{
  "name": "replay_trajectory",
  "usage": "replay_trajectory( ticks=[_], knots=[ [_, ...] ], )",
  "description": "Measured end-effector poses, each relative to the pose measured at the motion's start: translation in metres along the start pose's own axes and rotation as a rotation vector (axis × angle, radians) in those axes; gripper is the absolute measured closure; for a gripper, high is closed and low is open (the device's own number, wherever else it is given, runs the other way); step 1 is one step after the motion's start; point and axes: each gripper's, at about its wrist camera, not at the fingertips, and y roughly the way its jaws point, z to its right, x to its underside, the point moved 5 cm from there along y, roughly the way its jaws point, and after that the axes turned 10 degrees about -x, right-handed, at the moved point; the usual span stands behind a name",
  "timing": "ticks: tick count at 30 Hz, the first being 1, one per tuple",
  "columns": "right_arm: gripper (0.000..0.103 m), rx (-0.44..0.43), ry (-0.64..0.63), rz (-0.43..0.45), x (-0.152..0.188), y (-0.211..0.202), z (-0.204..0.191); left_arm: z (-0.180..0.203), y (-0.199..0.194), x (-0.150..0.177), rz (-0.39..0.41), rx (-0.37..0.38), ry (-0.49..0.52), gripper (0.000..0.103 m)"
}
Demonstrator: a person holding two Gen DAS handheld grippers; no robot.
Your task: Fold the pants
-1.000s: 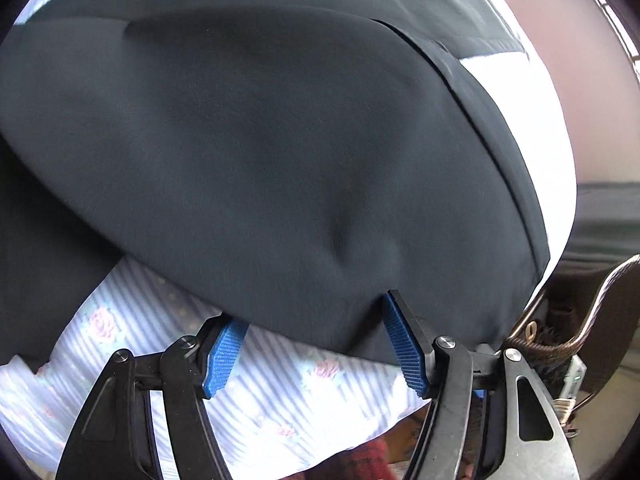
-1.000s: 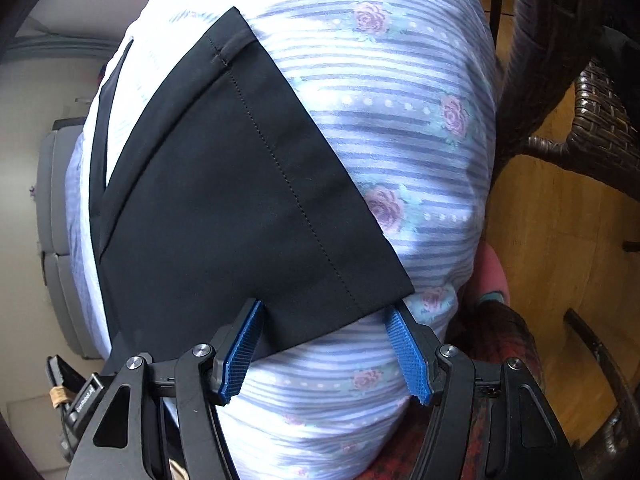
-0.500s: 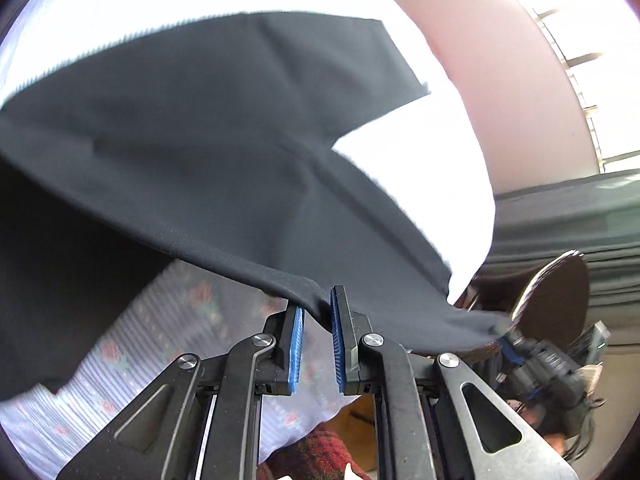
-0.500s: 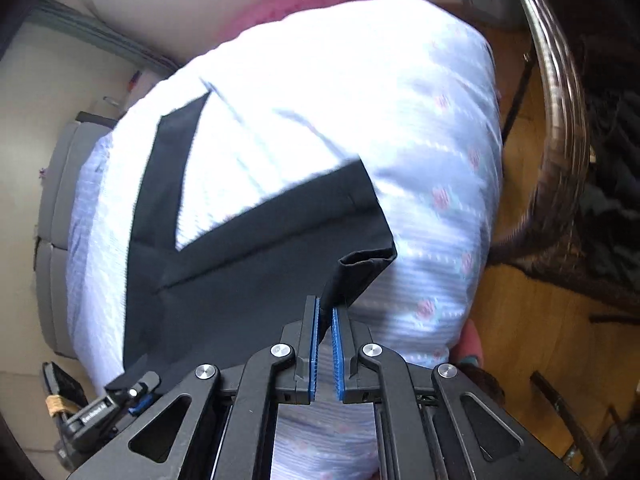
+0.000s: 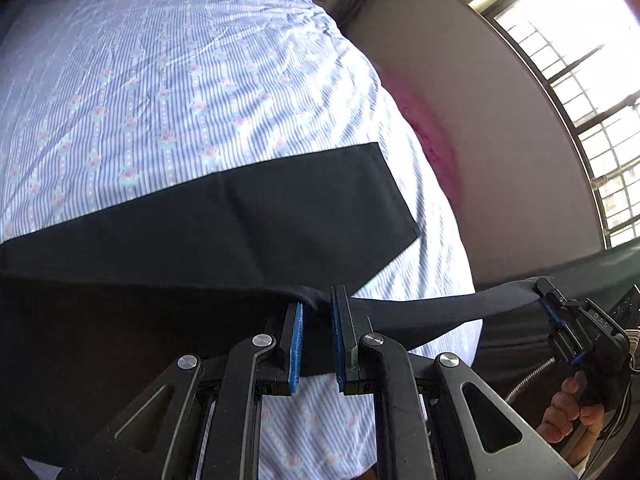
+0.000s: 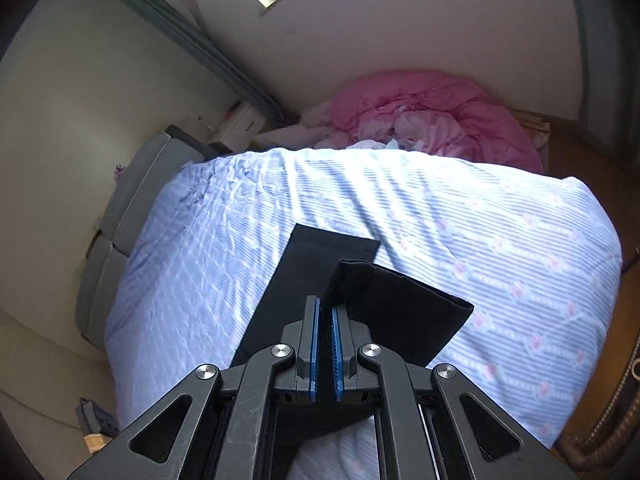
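Black pants [image 5: 224, 216] lie on a bed with a blue striped floral sheet [image 5: 160, 80]. My left gripper [image 5: 316, 314] is shut on the near leg's edge and holds it lifted above the sheet. The far leg lies flat, its hem toward the right. My right gripper [image 6: 325, 322] is shut on the hem [image 6: 400, 304] of the lifted leg; the cloth stands up open beside the pads. The right gripper also shows in the left wrist view [image 5: 560, 312], holding the taut strip of cloth.
A pink blanket pile [image 6: 432, 116] lies beyond the bed's far edge. A grey headboard [image 6: 128, 208] is at the left, a barred window [image 5: 580, 80] on the wall, and a wicker chair [image 6: 608, 420] stands on the wood floor at the right.
Both grippers closed on the pant leg about half a second ago and have since lifted it up and back from the sheet; more of the bed and room now shows.
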Motion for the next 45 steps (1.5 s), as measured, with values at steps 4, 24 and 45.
replay_trajectory(
  ticks=[4,24,45],
  knots=[
    [0.096,-0.017,-0.017,-0.078,-0.032,0.067,0.005,-0.001,0.033,-0.036,-0.016,-0.064,-0.066,0.089],
    [0.096,-0.037,-0.199,-0.394,-0.078,0.333,-0.018,-0.059,0.148,-0.116,-0.130,-0.319,-0.232,0.089],
    [0.043,-0.190,-0.724,-0.426,0.031,0.124,-0.122,-0.059,-0.078,0.067,0.158,-0.289,-0.220,0.037]
  ],
)
